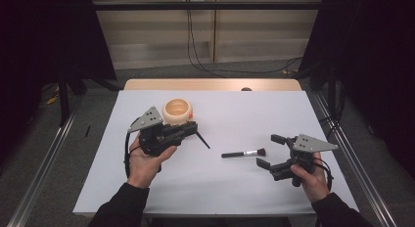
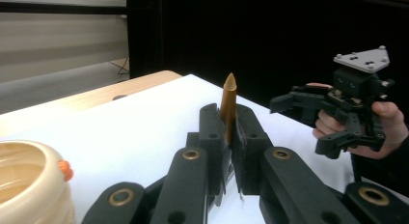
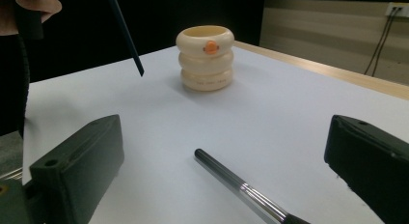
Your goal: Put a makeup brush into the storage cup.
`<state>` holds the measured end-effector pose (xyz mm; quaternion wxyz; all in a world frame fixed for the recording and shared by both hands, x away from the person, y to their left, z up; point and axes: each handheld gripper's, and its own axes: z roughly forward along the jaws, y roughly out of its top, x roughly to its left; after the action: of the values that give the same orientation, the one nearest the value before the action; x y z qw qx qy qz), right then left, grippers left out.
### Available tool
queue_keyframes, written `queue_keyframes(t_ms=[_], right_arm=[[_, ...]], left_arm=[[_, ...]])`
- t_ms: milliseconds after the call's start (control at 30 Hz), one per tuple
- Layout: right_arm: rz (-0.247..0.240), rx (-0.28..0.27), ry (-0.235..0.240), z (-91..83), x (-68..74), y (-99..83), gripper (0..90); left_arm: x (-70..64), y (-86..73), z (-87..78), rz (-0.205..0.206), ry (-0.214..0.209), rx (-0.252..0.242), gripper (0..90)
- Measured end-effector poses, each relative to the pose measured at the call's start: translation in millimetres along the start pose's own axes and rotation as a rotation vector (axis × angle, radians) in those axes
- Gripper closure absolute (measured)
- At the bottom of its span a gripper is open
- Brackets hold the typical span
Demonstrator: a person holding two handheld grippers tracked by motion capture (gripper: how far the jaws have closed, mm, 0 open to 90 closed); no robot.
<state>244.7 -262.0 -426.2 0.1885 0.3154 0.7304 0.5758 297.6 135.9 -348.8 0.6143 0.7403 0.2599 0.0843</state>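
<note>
Already, the left tongs (image 1: 193,130) were clamped on a thin dark stick (image 1: 202,140), most likely a slim brush or pencil; its point angled down toward the surface (image 1: 235,188) just left of frame centre in the high view. In the left gripper view the stick (image 2: 228,105) stood upright between the closed jaws, looking amber with a tapered tip. The cream ringed holder (image 1: 177,111) sat upper left of centre, right behind the left tongs; whether they touched could not be told. In the right gripper view the holder (image 3: 205,58) stood upright at upper centre, opening up, an orange dot on its rim.

The makeup brush (image 1: 243,153) lay flat at centre, bristles toward the right. The right tongs (image 1: 268,149) were spread wide and holding nothing, just right of the bristle end; the handle (image 3: 241,188) ran between the jaws at bottom centre of the right gripper view.

Judged step: stick held, not yet in the holder; brush pickup about to start. Next move probably needed the left tongs to lift, turn the stick vertical over the opening and let go, while the right tongs lowered around the handle and closed.
</note>
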Motion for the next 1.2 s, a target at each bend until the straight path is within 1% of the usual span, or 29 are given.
queue_keyframes(t_ms=[100,200,233,300,333,367,400,433,467,500,533,567,600,633,667,700,733,767,800,833,867,900,933,967,1000,1033,1067,1167,1200], right_arm=[[-0.003,-0.006,-0.032,-6.3,-1.1,-2.5,0.1],[0.013,0.002,-0.047,-13.3,-3.3,-5.9,0.1],[0.012,0.008,-0.051,-15.9,-3.9,-7.6,0.1],[0.013,0.010,-0.068,-19.9,-5.0,-10.7,0.2],[0.011,0.011,-0.076,-22.2,-5.4,-12.1,0.3],[0.006,0.017,-0.084,-24.4,-6.0,-13.1,0.6],[0.013,0.019,-0.104,-26.2,-5.8,-13.6,0.8],[0.020,0.015,-0.101,-27.9,-5.7,-14.1,0.8],[0.022,0.007,-0.109,-30.2,-5.6,-14.6,0.8],[0.020,0.014,-0.117,-32.6,-5.4,-15.0,0.8],[0.019,0.010,-0.130,-34.3,-4.9,-15.7,0.8],[0.023,0.008,-0.120,-35.8,-4.8,-16.6,0.8],[0.033,0.007,-0.125,-36.9,-4.3,-17.6,0.8],[0.033,0.013,-0.133,-37.9,-4.0,-18.4,0.8],[0.029,0.020,-0.126,-39.1,-4.0,-19.6,0.8],[0.024,0.035,-0.138,-39.9,-3.9,-20.7,0.9],[0.028,0.037,-0.150,-40.3,-3.7,-21.1,1.1],[0.039,0.036,-0.151,-41.5,-3.5,-21.2,1.1],[0.038,0.034,-0.154,-42.1,-4.0,-21.2,1.1],[0.034,0.036,-0.159,-42.5,-4.5,-21.2,1.1],[0.030,0.032,-0.162,-42.8,-5.1,-21.7,1.0],[0.033,0.028,-0.162,-42.8,-5.2,-22.1,1.0],[0.030,0.033,-0.158,-42.9,-5.6,-22.4,0.8],[0.037,0.031,-0.165,-42.3,-5.1,-22.8,0.8],[0.039,0.027,-0.153,-42.2,-5.4,-23.3,0.7],[0.034,0.030,-0.149,-42.1,-5.8,-23.6,0.6],[0.030,0.032,-0.154,-41.9,-5.6,-23.7,0.6],[0.034,0.025,-0.159,-41.1,-5.4,-24.0,0.5],[0.032,0.023,-0.157,-41.3,-5.4,-24.0,0.4]], left_arm=[[3.8,0.2,-2.3,-0.003,0.020,0.005,84.4],[8.8,0.2,-3.3,-0.005,0.020,-0.002,84.4],[9.9,0.6,-3.9,0.001,0.034,0.013,84.4],[13.3,1.3,-4.4,0.005,0.039,0.013,84.4],[14.2,2.1,-5.2,-0.001,0.056,0.011,84.4],[16.0,3.0,-5.7,0.000,0.055,0.007,84.4],[16.7,3.3,-5.7,-0.007,0.049,-0.002,84.4],[17.2,4.6,-7.1,0.001,0.075,0.013,84.4],[19.0,4.8,-6.7,-0.005,0.058,-0.004,84.4],[19.3,5.7,-7.6,0.005,0.086,0.011,84.4],[19.6,6.1,-7.5,0.004,0.095,0.012,84.4],[21.5,6.1,-7.4,0.010,0.077,0.010,84.4],[20.8,6.9,-7.7,0.009,0.099,0.016,84.3],[22.4,7.6,-8.4,0.016,0.088,0.014,84.4],[22.0,8.9,-9.3,0.016,0.103,0.010,84.4],[23.4,9.6,-9.8,0.024,0.094,0.008,84.4],[24.6,11.0,-10.7,0.025,0.095,0.002,84.3],[24.4,12.4,-11.5,0.026,0.117,0.011,84.4],[25.8,13.1,-11.4,0.029,0.108,0.004,84.4],[26.4,15.0,-12.1,0.029,0.124,0.012,84.3],[27.8,16.5,-12.1,0.031,0.124,0.011,84.4],[29.4,18.1,-12.1,0.032,0.117,0.005,84.4],[30.1,19.7,-12.2,0.030,0.120,0.001,84.4],[29.4,21.6,-12.7,0.032,0.125,0.003,84.4],[27.1,23.6,-13.2,0.040,0.139,0.010,84.4],[26.3,25.2,-12.9,0.054,0.123,0.006,84.4],[24.3,27.4,-12.6,0.057,0.131,0.009,84.4],[25.8,33.4,-11.9,0.068,0.131,0.006,84.4],[27.0,35.2,-11.1,0.070,0.142,0.009,84.4]])
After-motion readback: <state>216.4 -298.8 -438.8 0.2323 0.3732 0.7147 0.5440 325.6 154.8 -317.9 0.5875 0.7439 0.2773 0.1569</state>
